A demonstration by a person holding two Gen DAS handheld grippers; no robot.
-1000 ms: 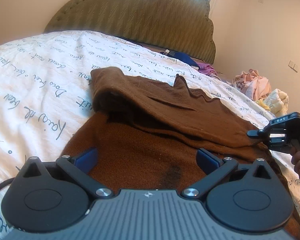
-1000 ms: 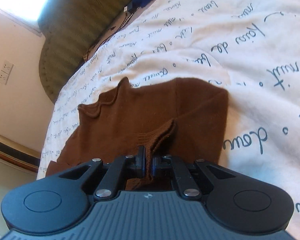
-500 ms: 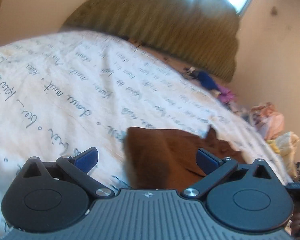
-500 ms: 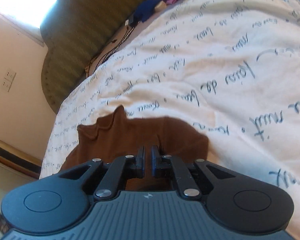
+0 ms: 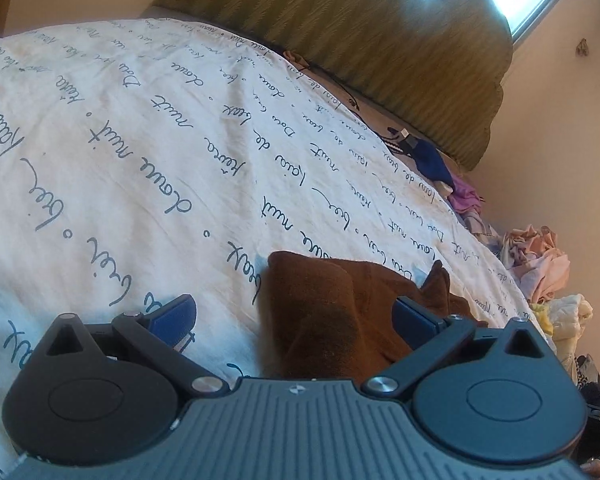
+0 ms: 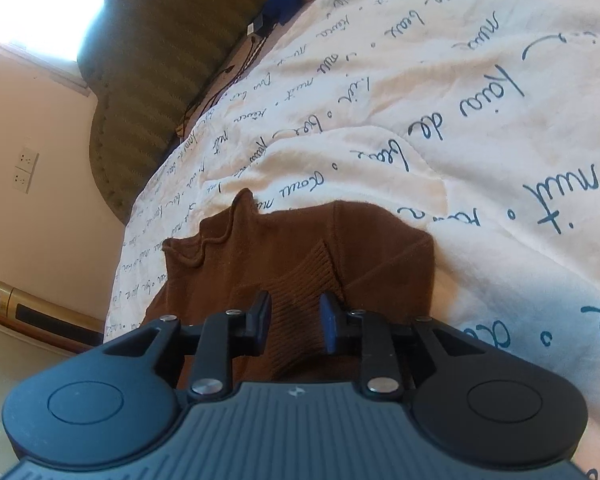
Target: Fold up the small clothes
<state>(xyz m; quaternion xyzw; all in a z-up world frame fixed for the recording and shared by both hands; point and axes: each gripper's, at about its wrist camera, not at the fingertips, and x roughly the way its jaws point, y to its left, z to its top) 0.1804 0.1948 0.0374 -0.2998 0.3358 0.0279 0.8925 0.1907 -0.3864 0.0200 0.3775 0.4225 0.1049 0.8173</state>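
A brown knit sweater lies folded on the white quilt. My left gripper is open wide above the sweater's near left corner, its blue pads touching nothing. In the right wrist view the sweater shows its collar at the far left, and a ribbed sleeve cuff lies on top. My right gripper has its jaws opening. The cuff runs between the two pads, which stand apart from it on each side.
A green padded headboard stands at the far end of the bed. Blue and purple clothes lie by it, and a heap of pink and pale clothes sits past the bed's right edge. Wall sockets show on the left wall.
My left gripper swung left and rolled, so the sweater now sits low in its view. My right gripper's jaws, pinched on the cuff before, have parted and the cuff lies flat.
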